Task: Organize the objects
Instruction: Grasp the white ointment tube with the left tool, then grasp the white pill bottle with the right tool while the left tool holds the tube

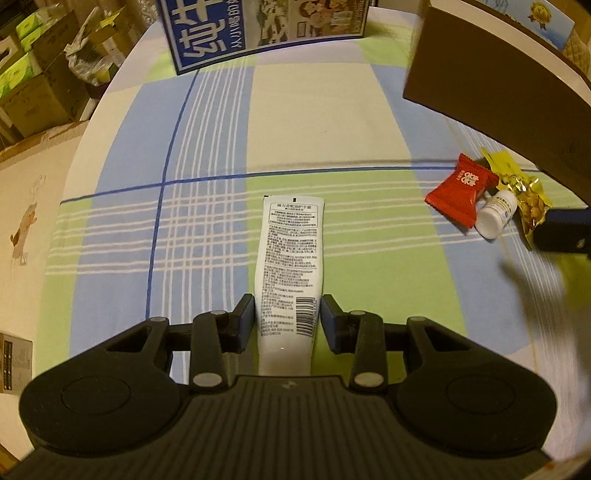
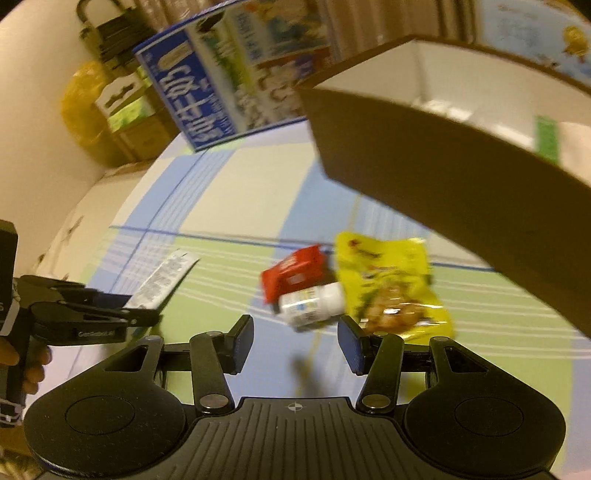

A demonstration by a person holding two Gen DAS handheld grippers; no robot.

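A checked cloth of blue, green and cream [image 1: 314, 122] covers the surface and fills most of both views. At the upper right of each frame stands a brown cardboard box [image 1: 517, 85] with a white inside, open at the top in the right wrist view. A blue printed carton [image 1: 266, 29] stands at the far edge of the surface, top centre of the left wrist view and upper left of the right wrist view.

The left claw [image 1: 288, 321] sits low in the centre of its frame, its two blue pads set either side of a white tube [image 1: 291, 258] that lies flat on the cloth with its printed back up; the left pad is against the tube, the right pad close by it, and whether the grip has closed cannot be told. The right claw [image 2: 295, 341] is spread wide and holds nothing, poised near a small heap at centre right of its frame.

That heap is a yellow snack bag [image 2: 388, 288], a red sweet packet [image 2: 291, 273] and a small white bottle [image 2: 314, 304] lying on its side, all touching. A hand [image 2: 29, 369] shows at the lower left edge of the right wrist view.
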